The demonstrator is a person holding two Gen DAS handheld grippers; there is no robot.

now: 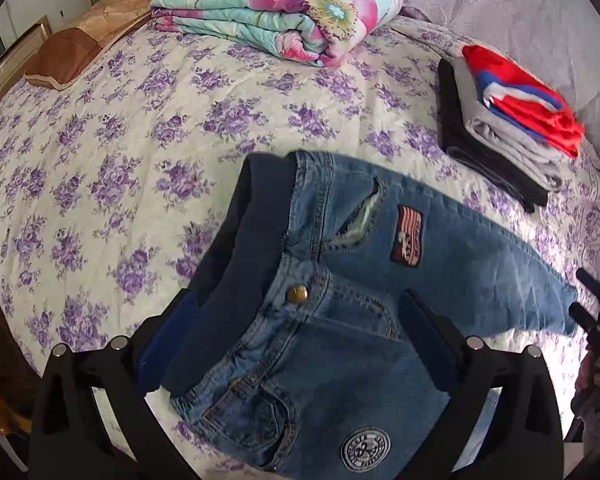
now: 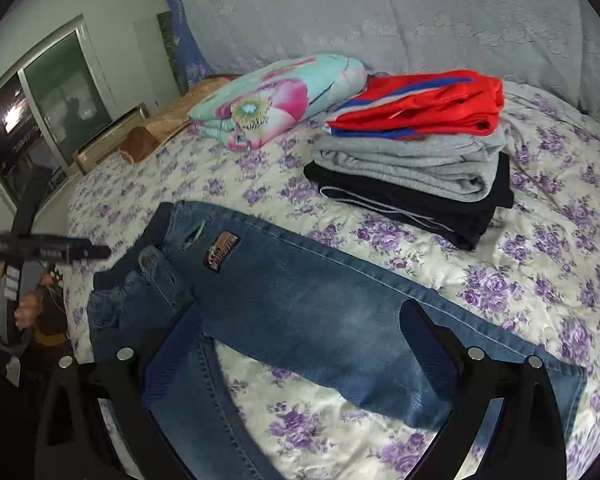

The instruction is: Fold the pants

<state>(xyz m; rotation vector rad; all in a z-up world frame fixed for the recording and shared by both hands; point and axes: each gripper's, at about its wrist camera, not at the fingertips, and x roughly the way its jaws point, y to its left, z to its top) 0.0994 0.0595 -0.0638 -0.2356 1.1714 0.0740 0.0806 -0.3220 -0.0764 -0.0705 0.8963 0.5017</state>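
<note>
Jeans [image 1: 340,300] lie flat mid-bed on the floral bedspread [image 1: 120,160], waistband under the left gripper [image 1: 296,320], whose fingers spread wide. A clothes stack [image 1: 512,120] sits near the right edge, a folded floral quilt [image 1: 284,12] at the far edge. Patch lettering is unreadable.

Right wrist view: the right gripper [image 2: 300,336] gapes wide over one leg, bare bedspread on both sides.

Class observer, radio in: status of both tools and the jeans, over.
Left tool open over the waistband. Right tool open over the legs. Jeans flat on the bedspread, unfolded. Folded clothes pile beside them, apart.
</note>
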